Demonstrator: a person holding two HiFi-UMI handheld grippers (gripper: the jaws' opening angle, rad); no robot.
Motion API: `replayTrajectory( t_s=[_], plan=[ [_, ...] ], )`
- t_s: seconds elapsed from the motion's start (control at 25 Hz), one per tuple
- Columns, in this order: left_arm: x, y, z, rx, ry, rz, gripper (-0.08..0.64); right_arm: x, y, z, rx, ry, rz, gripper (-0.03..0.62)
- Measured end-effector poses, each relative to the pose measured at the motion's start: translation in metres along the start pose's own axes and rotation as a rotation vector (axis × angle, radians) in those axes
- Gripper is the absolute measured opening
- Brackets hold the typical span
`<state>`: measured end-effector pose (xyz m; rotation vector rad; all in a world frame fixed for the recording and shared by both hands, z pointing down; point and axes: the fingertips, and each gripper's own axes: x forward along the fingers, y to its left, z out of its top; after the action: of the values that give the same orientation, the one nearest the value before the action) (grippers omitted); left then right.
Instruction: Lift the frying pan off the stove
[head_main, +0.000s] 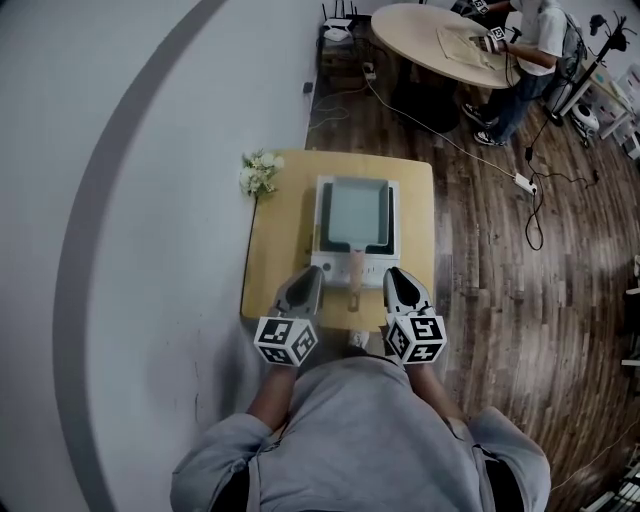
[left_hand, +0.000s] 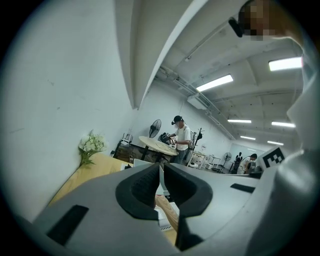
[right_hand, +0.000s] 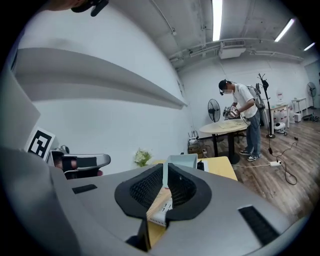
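Nearest me, my left gripper and right gripper each had their jaws pressed together with nothing between them. They flanked the wooden handle, one just beside it on each side. That handle pointed back at me from the frying pan, a square grey one sitting on the white stove. The stove stood on a small wooden table, with white flowers at its far left corner. Well beyond, a person stood at a round table.
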<state>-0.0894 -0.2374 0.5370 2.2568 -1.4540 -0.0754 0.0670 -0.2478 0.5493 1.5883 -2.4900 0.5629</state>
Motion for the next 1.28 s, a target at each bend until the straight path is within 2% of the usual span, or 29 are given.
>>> replayTrajectory(
  t_s=[0.16,0.24,0.4,0.52,0.64,0.84,0.96,1.28],
  plan=[
    [0.018,0.016,-0.017,-0.159,0.043,-0.013,0.009,0.019,-0.005,-0.015,0.086,0.078,0.054,0.032],
    [0.026,0.024,-0.031,-0.257,0.086,-0.034,0.114,0.026,-0.008,-0.025,0.139,0.118,0.078,0.043],
    [0.040,0.027,-0.056,-0.413,0.179,-0.110,0.151,0.036,-0.006,-0.050,0.239,0.212,0.147,0.072],
    [0.051,0.022,-0.073,-0.532,0.246,-0.184,0.176,0.040,0.000,-0.069,0.363,0.272,0.217,0.094],
    [0.063,0.020,-0.089,-0.580,0.310,-0.229,0.180,0.044,0.008,-0.086,0.462,0.323,0.276,0.118],
    [0.083,0.007,-0.106,-0.658,0.399,-0.343,0.216,0.048,0.025,-0.109,0.551,0.410,0.374,0.169],
    [0.093,0.005,-0.121,-0.699,0.453,-0.369,0.219,0.049,0.027,-0.126,0.596,0.458,0.402,0.192],
    [0.108,-0.013,-0.147,-0.834,0.551,-0.483,0.222,0.050,0.051,-0.135,0.720,0.505,0.551,0.198]
  ],
)
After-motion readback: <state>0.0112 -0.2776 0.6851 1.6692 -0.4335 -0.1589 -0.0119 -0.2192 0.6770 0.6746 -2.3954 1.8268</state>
